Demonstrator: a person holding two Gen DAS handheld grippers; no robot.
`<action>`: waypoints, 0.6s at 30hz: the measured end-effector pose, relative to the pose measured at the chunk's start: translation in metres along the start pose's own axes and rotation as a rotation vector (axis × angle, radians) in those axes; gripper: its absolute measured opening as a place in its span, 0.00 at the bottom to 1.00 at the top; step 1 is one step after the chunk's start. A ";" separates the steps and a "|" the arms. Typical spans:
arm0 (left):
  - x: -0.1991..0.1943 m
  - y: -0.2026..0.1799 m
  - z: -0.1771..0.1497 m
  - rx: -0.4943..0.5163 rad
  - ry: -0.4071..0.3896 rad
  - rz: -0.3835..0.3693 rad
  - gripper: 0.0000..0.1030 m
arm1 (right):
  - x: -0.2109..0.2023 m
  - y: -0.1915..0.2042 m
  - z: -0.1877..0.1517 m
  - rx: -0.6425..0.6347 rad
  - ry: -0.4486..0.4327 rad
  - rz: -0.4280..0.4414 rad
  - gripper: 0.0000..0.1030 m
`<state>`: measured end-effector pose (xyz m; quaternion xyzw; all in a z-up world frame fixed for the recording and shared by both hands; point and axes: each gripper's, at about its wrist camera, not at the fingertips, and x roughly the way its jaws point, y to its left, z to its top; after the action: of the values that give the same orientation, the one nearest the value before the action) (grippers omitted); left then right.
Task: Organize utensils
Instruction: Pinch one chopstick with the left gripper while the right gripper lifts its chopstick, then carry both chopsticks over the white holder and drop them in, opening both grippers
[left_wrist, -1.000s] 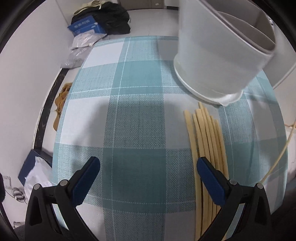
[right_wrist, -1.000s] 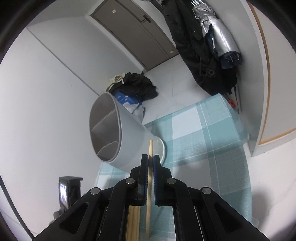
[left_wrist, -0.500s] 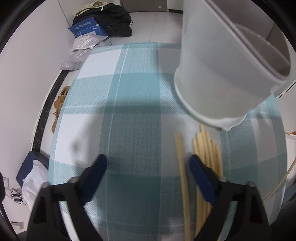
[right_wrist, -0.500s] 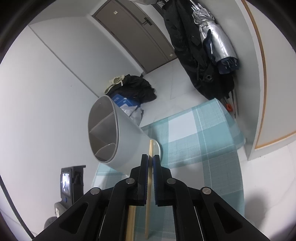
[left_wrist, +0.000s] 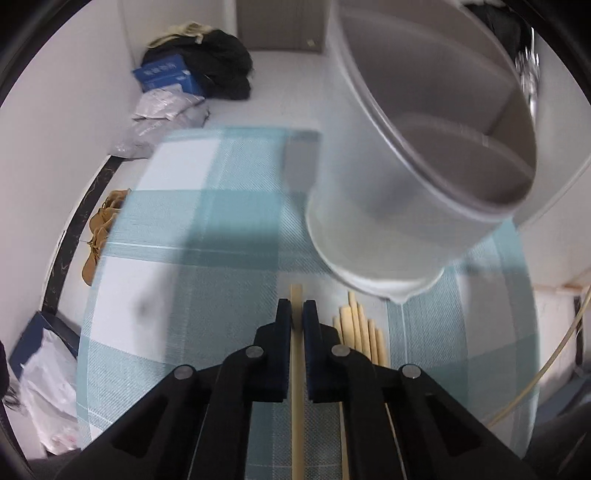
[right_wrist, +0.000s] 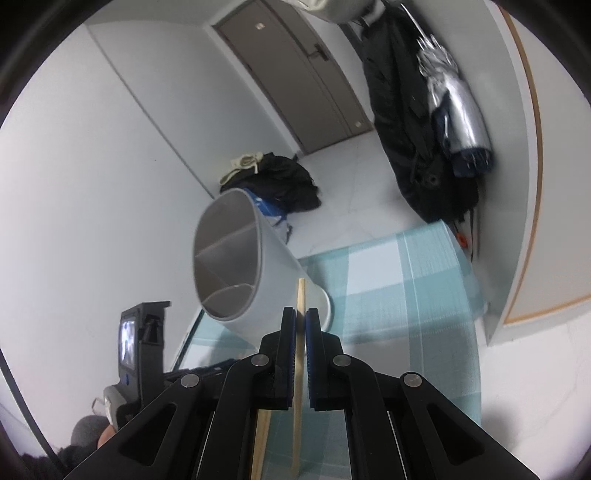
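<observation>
The left gripper (left_wrist: 297, 314) was found clamped on one chopstick (left_wrist: 296, 387) — the remaining chopsticks (left_wrist: 360, 332) lay on the checked surface (left_wrist: 221, 206) beside the holder (left_wrist: 388, 206). The right gripper (right_wrist: 301, 321) was likewise closed on a second chopstick (right_wrist: 301, 295), its jaws together.

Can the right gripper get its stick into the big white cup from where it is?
Probably yes. The right gripper is shut on a chopstick that points toward the holder, whose open mouth faces it with nothing in between, though the tip sits beside the wall.
</observation>
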<state>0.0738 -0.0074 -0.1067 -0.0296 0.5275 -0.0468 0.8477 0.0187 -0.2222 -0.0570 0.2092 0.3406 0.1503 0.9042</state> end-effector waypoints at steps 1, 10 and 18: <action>-0.005 0.004 -0.001 -0.013 -0.024 0.003 0.02 | -0.003 0.003 0.000 -0.014 -0.007 -0.002 0.04; -0.085 -0.003 -0.014 -0.026 -0.289 -0.127 0.02 | -0.026 0.038 -0.004 -0.160 -0.076 0.008 0.04; -0.122 -0.010 -0.021 0.081 -0.464 -0.172 0.02 | -0.035 0.065 -0.022 -0.249 -0.107 0.005 0.04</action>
<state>0.0012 -0.0036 -0.0060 -0.0506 0.3122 -0.1318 0.9395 -0.0301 -0.1744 -0.0210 0.1040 0.2702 0.1821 0.9397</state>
